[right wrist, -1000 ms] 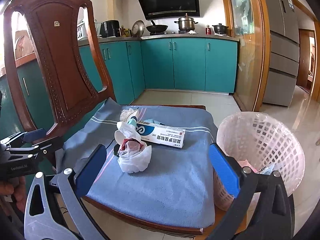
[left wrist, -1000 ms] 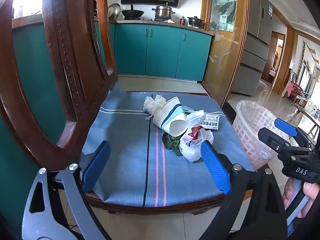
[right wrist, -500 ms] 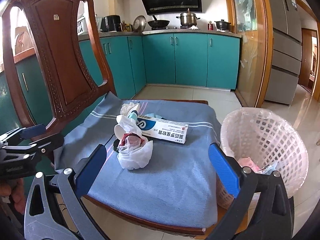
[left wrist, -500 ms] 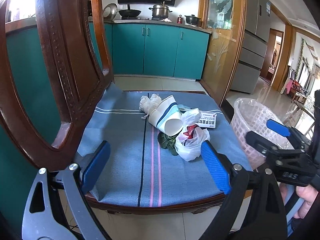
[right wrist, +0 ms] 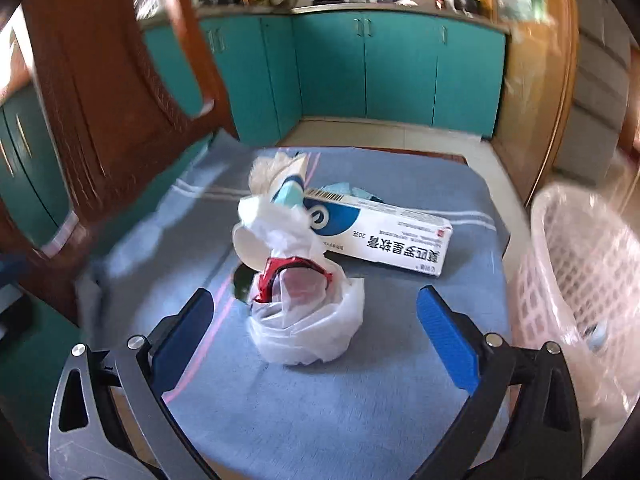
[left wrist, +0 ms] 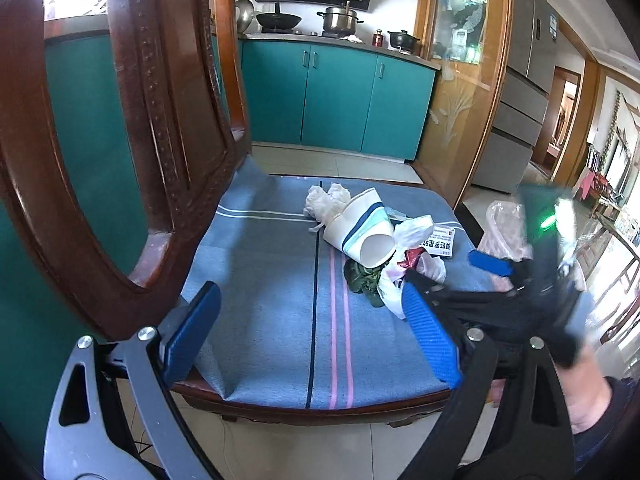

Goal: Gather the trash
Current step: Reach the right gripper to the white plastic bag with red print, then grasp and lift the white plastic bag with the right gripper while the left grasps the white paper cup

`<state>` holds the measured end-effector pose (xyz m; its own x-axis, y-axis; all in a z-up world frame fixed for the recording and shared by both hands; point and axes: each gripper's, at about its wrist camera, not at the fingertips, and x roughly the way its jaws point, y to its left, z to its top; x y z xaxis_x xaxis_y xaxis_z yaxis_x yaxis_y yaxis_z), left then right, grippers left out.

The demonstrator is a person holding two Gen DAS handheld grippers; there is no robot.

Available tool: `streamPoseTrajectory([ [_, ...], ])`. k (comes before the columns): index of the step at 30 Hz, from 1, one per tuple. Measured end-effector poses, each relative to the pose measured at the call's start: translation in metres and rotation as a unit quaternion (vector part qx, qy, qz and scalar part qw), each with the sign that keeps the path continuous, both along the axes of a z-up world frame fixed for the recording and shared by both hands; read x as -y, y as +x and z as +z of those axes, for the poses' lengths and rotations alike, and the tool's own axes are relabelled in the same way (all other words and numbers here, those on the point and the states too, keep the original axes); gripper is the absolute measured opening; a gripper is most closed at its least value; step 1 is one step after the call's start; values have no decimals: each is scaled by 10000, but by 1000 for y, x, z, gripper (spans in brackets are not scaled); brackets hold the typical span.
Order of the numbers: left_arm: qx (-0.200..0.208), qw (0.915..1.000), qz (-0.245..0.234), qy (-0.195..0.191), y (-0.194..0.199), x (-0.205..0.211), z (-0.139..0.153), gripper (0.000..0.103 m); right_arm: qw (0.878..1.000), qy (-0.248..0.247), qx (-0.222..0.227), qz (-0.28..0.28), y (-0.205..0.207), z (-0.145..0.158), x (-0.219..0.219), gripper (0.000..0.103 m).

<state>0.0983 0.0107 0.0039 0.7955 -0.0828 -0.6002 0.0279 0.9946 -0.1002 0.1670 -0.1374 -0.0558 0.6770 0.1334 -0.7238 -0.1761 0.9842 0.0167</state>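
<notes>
Left wrist view: your left gripper [left wrist: 312, 330] is idling agape, empty; a paper cup [left wrist: 362, 229] is lying mid-cushion.

Right wrist view: your right gripper [right wrist: 316, 334], jaws just narrowing, is straddling the crumpled white plastic bag [right wrist: 306, 320], untouched. The pink lattice basket [right wrist: 580, 280], right, is awaiting most trash.

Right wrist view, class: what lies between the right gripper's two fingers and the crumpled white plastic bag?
Only bare blue cushion. In the right wrist view the open right gripper flanks the white plastic bag without touching it.
</notes>
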Motion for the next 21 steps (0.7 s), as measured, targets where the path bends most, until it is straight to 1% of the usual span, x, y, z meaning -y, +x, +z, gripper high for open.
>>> streamPoseTrajectory([
  [1, -12, 10000, -1, 16, 0, 0, -1, 91, 9999, -98, -104, -6, 5, -9, -2, 81],
  [2, -33, 10000, -8, 39, 1, 1, -2, 91, 9994, -103, -331, -20, 12, -17, 1, 48],
  [3, -50, 10000, -14, 45, 1, 1, -2, 91, 9986, -46, -511, -86, 16, -21, 6, 36],
  [4, -55, 10000, -21, 39, 0, 1, -2, 91, 9972, 116, -681, -282, 19, -22, 18, 36],
  [5, -47, 10000, -32, 32, 0, 1, -2, 91, 9963, 234, -720, -414, 18, -19, 28, 31],
  [6, -32, 10000, -38, 32, -1, 0, -1, 91, 9961, 256, -700, -477, 17, -14, 34, 27],
  [8, 2, 10000, -37, 14, -2, 0, 1, 91, 9967, 160, -519, -599, 10, 1, 46, 27],
  [9, 11, 10000, -40, -9, -2, 0, 1, 91, 9968, 137, -465, -640, 7, 5, 52, 28],
  [10, 9, 10000, -49, -18, -1, 1, 1, 92, 9967, 221, -451, -640, 6, 6, 58, 29],
  [11, 4, 10000, -57, -14, -1, 2, 1, 92, 9964, 357, -496, -585, 7, 3, 62, 41],
  [12, -9, 10000, -73, -2, 0, 4, 0, 92, 9956, 450, -641, -510, 9, -4, 63, 53],
  [14, -36, 9999, -105, 31, 2, 8, -1, 92, 9953, 382, -671, -580, 9, -7, 63, 60],
  [15, -40, 9999, -115, 43, 2, 9, -1, 92, 9954, 367, -628, -628, 7, -4, 62, 66],
  [18, -17, 9999, -102, 42, 1, 9, 0, 92, 9957, 477, -90, -784, -6, 21, 64, 77],
  [19, -3, 10000, -88, 26, 0, 8, 1, 92, 9958, 337, 276, -800, -12, 33, 60, 81],
  [20, 16, 10000, -61, 6, 0, 6, 2, 92, 9953, 140, 604, -749, -16, 42, 51, 89],
  [21, 19, 10000, -46, -1, 0, 5, 2, 92, 9942, -53, 865, -642, -17, 47, 40, 95],
])
